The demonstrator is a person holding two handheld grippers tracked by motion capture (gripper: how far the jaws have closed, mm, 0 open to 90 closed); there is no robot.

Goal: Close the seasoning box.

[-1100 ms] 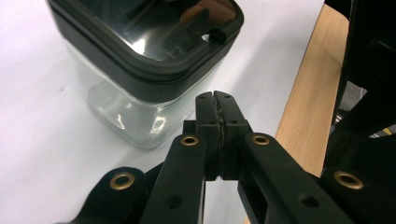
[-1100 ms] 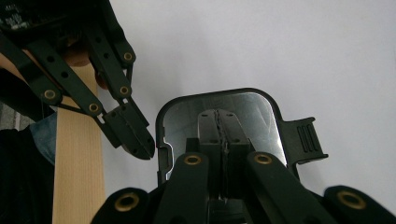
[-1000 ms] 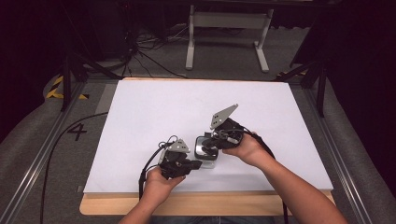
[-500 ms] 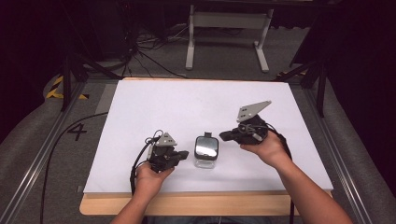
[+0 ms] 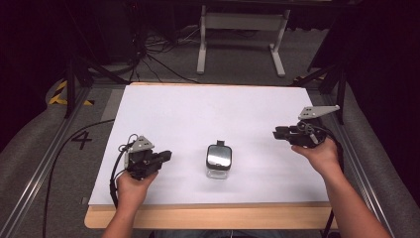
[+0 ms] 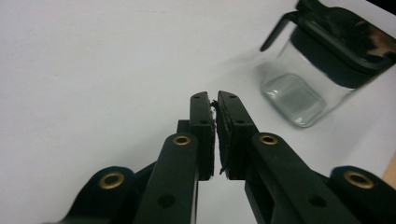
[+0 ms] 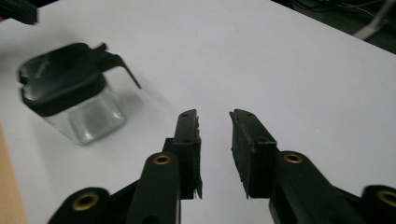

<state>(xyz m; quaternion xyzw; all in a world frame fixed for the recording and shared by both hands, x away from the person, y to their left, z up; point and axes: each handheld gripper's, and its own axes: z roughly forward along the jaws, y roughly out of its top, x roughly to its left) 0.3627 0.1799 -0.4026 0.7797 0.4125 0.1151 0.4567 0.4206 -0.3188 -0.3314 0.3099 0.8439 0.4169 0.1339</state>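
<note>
Clear glass jar (image 5: 218,161) with black lid stood alone mid white surface (image 5: 208,119), left gripper (image 5: 166,156) jaws closed and empty beside it, right gripper (image 5: 277,133) jaws parted, empty, well apart.

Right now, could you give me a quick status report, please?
Left gripper shut, empty. Right gripper open, empty. Glass jar upright between them, lid on, untouched. Nothing in the way.

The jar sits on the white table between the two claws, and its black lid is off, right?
Not quite. The jar does sit between the left claw and right claw, but its black lid is on, as the left gripper view shows.
</note>
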